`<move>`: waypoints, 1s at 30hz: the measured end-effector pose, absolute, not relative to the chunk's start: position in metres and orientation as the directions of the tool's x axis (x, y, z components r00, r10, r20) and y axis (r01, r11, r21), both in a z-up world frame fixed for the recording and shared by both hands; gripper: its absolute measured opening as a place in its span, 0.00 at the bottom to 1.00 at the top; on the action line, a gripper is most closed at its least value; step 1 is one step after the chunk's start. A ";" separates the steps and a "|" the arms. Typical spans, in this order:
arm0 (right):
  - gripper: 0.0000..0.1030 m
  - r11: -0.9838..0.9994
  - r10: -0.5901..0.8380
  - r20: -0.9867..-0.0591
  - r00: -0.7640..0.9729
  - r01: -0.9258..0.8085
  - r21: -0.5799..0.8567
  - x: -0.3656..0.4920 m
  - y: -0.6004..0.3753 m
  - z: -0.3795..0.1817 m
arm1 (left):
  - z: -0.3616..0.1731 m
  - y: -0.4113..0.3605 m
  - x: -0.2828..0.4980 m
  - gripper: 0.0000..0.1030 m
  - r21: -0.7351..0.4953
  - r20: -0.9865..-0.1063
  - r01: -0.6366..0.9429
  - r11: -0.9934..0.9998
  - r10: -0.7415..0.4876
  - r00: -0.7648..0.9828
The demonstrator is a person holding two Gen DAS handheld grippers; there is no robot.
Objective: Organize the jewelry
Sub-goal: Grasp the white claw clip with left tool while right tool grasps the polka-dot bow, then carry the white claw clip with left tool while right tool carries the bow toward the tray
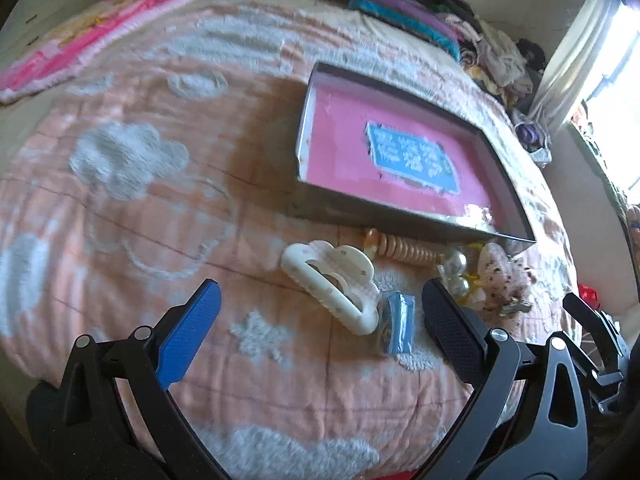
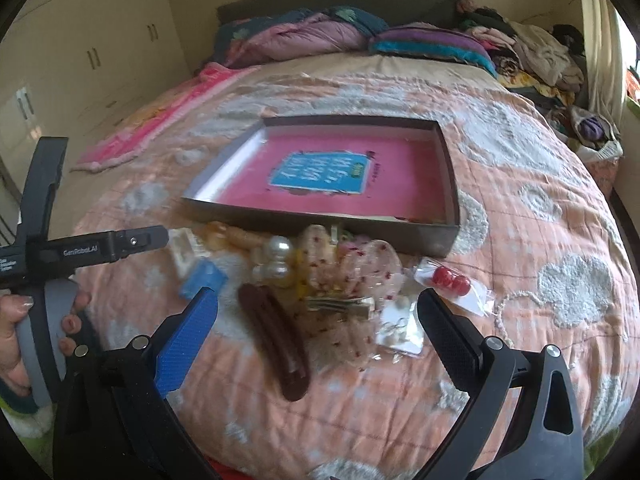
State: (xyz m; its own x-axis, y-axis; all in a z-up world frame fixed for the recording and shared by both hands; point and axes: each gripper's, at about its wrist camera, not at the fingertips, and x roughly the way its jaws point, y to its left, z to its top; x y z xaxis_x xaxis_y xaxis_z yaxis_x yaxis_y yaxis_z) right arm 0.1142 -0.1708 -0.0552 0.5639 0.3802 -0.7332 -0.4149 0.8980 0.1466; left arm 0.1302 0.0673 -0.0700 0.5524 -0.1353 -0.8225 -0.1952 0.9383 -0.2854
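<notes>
A shallow dark box with a pink lining (image 1: 344, 152) (image 2: 404, 172) lies on the bed. In front of it is a pile of accessories: a white cloud-shaped hair claw (image 1: 332, 284), a blue packet (image 1: 398, 322) (image 2: 204, 278), an orange beaded piece (image 1: 404, 250), pearl beads (image 1: 454, 268) (image 2: 278, 256), a floral scrunchie (image 2: 368, 268), a dark brown barrette (image 2: 276, 336), red earrings in a bag (image 2: 450, 280) and a small earring card (image 2: 400, 330). My left gripper (image 1: 320, 328) is open just before the hair claw. My right gripper (image 2: 316, 332) is open over the barrette.
The bed has a peach quilt with white clouds (image 2: 520, 208). Pillows and piled clothes (image 2: 532, 52) lie at the head. A pink blanket (image 1: 80, 48) lies far left. The left gripper's body and the hand holding it (image 2: 48, 264) show at the left of the right wrist view.
</notes>
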 end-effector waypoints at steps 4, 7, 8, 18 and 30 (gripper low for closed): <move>0.96 0.902 0.371 -0.755 0.541 -0.402 0.156 0.129 -0.168 -0.073 | -0.083 0.067 0.141 0.91 -0.356 -0.818 -0.209 0.911 -0.195 0.541; 0.94 0.908 0.364 -0.762 0.536 -0.387 0.162 0.136 -0.167 -0.085 | -0.092 0.068 0.148 0.89 -0.389 -0.812 -0.230 0.892 -0.214 0.542; 0.89 0.910 0.362 -0.764 0.534 -0.379 0.166 0.137 -0.167 -0.087 | -0.094 0.069 0.150 0.84 -0.396 -0.813 -0.237 0.887 -0.218 0.540; 0.40 0.898 0.412 -0.744 0.527 -0.371 0.234 0.136 -0.175 -0.095 | -0.105 0.058 0.160 0.41 -0.330 -0.805 -0.189 0.925 -0.172 0.567; 0.40 0.910 0.410 -0.645 0.645 -0.336 0.243 0.111 -0.218 -0.043 | -0.067 0.067 0.146 0.28 -0.314 -0.745 -0.160 0.936 -0.138 0.653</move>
